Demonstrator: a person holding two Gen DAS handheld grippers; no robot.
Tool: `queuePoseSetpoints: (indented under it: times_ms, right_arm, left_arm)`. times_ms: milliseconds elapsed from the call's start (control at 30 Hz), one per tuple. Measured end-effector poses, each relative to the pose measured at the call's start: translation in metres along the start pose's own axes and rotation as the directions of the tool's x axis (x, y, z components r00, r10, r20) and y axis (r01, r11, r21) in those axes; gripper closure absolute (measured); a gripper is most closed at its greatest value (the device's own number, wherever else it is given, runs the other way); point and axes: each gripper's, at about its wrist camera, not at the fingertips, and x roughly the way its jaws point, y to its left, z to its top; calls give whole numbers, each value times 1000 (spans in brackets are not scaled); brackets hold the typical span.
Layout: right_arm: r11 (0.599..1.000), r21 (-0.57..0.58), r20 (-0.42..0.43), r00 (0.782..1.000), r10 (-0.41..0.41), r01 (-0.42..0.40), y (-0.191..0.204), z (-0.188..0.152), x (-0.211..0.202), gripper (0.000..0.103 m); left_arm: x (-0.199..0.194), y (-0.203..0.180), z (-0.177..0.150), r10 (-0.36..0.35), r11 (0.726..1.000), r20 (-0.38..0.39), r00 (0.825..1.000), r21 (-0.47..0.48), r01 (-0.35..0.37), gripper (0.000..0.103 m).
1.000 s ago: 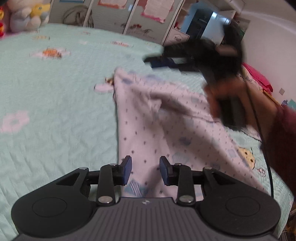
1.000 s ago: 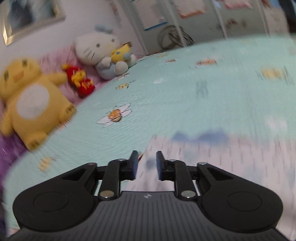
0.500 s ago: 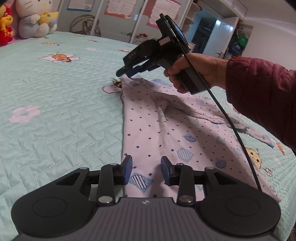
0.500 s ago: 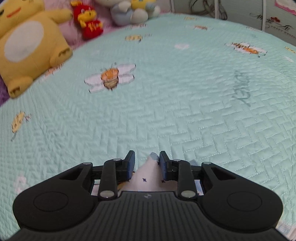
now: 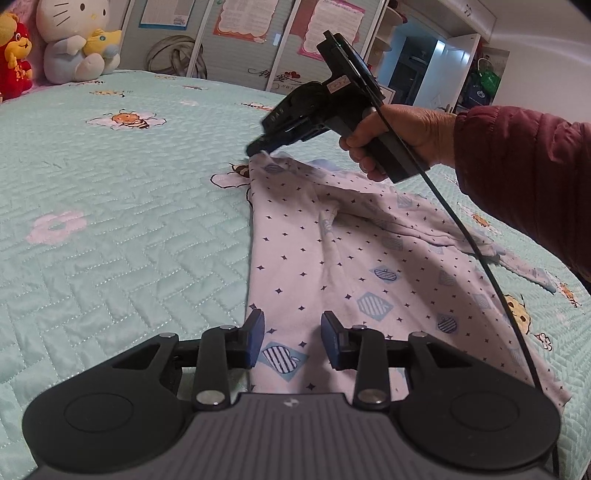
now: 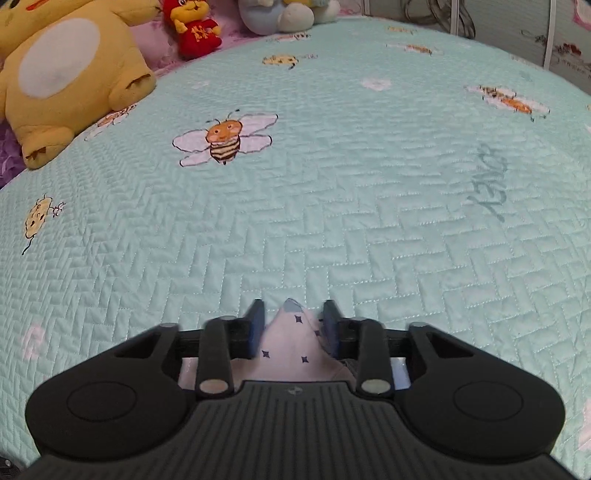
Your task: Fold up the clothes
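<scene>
A pale lilac garment (image 5: 332,258) printed with small dark stars and striped apples lies spread on the mint quilted bedspread (image 5: 110,229). My left gripper (image 5: 291,332) hovers open over its near hem, with cloth under the gap and nothing pinched. A hand in a dark red sleeve (image 5: 517,166) holds my right gripper (image 5: 258,149) at the garment's far corner. In the right wrist view that corner (image 6: 291,336) stands up as a small peak between the right gripper's (image 6: 291,321) pads. The jaws are closing around it and the pads still show a gap.
Plush toys line the head of the bed: a yellow one (image 6: 62,74), a red one (image 6: 195,29) and a white cat (image 5: 74,40). Cupboard doors with posters (image 5: 240,22) stand behind. The right gripper's black cable (image 5: 480,251) hangs across the garment.
The right gripper swept across the bed to the garment's far corner and dipped onto it. That corner now sits between its pads. The left gripper has stayed where it was.
</scene>
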Motion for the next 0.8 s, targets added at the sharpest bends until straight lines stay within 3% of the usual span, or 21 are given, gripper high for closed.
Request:
queuePoseSetpoints:
  times_ms: [33, 167, 233, 333, 467, 567, 667, 733, 800]
  right_arm:
    - [1000, 0, 1, 1000, 7, -7, 0, -1, 0, 99]
    - [1000, 19, 54, 999, 2, -3, 5, -4, 0, 100]
    - [998, 69, 95, 995, -19, 12, 0, -5, 3, 100]
    - [991, 135, 115, 993, -26, 10, -8, -8, 12, 100]
    - [982, 190, 134, 991, -11, -14, -16, -14, 17, 100]
    - [981, 193, 172, 985, -22, -12, -13, -16, 6, 95]
    - [982, 186, 273, 959, -79, 28, 0, -24, -24, 85]
    - [979, 201, 337, 940, -52, -17, 11, -39, -51, 83]
    - [967, 231, 342, 939, 25, -109, 25, -61, -69, 83]
  left_arm:
    - [0, -1, 0, 4, 1000, 1, 1000, 2, -4, 65]
    - [-2, -2, -3, 44, 999, 15, 999, 1, -44, 71]
    - [-4, -1, -5, 88, 996, 28, 996, -27, -87, 85]
    - [-6, 3, -6, 122, 990, 29, 992, -69, -120, 93]
    - [-8, -2, -6, 170, 984, 35, 985, -55, -168, 93]
    - [-9, -1, -6, 167, 984, 33, 985, -59, -165, 93]
    - [-9, -2, -5, 173, 984, 33, 984, -50, -171, 93]
    - [-10, -3, -5, 180, 983, 33, 983, -47, -178, 89]
    - [-10, -2, -6, 186, 981, 34, 982, -51, -185, 87]
